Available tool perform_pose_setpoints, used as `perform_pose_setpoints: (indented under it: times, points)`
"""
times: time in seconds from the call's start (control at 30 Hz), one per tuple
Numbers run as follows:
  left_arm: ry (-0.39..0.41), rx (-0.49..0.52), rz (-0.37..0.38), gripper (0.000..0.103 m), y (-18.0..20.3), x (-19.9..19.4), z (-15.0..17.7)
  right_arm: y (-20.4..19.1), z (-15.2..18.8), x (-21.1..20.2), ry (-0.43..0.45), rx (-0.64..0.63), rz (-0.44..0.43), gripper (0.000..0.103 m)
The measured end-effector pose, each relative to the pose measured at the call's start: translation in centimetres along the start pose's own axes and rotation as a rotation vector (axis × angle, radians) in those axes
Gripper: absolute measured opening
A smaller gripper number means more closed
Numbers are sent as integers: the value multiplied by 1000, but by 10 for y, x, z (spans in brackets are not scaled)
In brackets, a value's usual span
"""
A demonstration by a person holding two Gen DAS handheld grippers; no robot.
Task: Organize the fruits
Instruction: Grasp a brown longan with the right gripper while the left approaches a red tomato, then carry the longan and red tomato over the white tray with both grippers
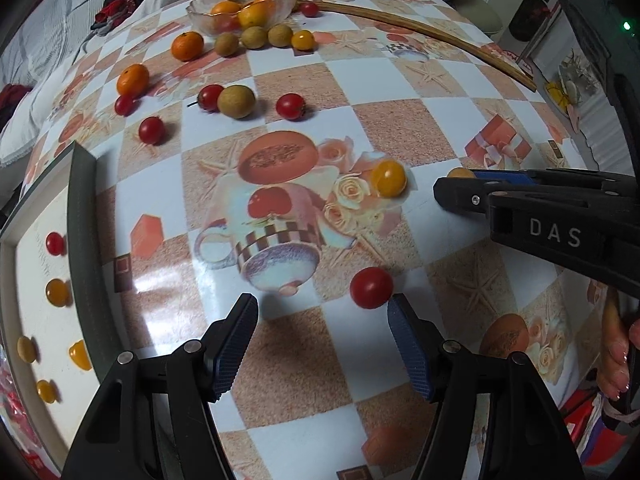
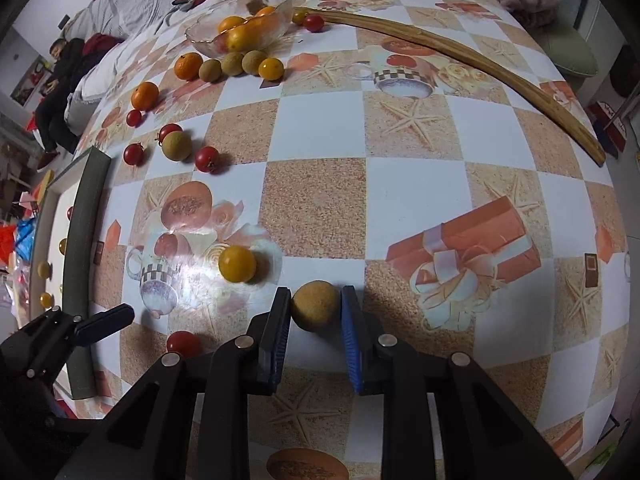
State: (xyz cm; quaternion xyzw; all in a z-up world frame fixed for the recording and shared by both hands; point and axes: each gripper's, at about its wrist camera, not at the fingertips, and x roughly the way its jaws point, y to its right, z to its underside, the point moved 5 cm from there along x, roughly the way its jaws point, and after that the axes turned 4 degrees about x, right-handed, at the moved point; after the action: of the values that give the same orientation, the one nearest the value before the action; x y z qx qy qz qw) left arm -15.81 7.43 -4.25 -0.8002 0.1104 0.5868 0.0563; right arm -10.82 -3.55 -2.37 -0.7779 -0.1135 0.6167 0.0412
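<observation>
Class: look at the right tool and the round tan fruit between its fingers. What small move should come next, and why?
Probably lift straight up. The right tool is closed on the tan fruit, pads at both its sides, and the fruit still sits on the table.

Black grippers (image 1: 322, 344), blue ribbed jaws

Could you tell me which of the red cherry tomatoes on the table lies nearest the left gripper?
The lone red cherry tomato just ahead of the left gripper, beside its right finger; the other red ones cluster far off toward the glass bowl.
</observation>
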Motion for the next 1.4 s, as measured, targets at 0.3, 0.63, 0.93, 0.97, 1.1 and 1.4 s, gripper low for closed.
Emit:
perform_pose_setpoints:
  times: [0.3,0.63,0.93,0.97,1.1,1.4]
  points:
    - [3,35,-31,68,10,11,-11,3,0,-2,-4,20,-25,27]
    - [17,-21,93,23,3,0,-13,6,3,-6,-21,69,-55,27]
    - [29,-99,129,23,-16,-16,-5,-2,9,-12,-32,90,-73,27]
    - [34,-104,128,23,-18,-18,-5,-4,9,-13,-33,86,-74,27]
    - [50,-119,126,23,-29,-26,-2,-16,9,-15,-32,70,-77,27]
    - [81,-175,111,23,-60,-46,15,-57,7,-15,-38,14,-99,27]
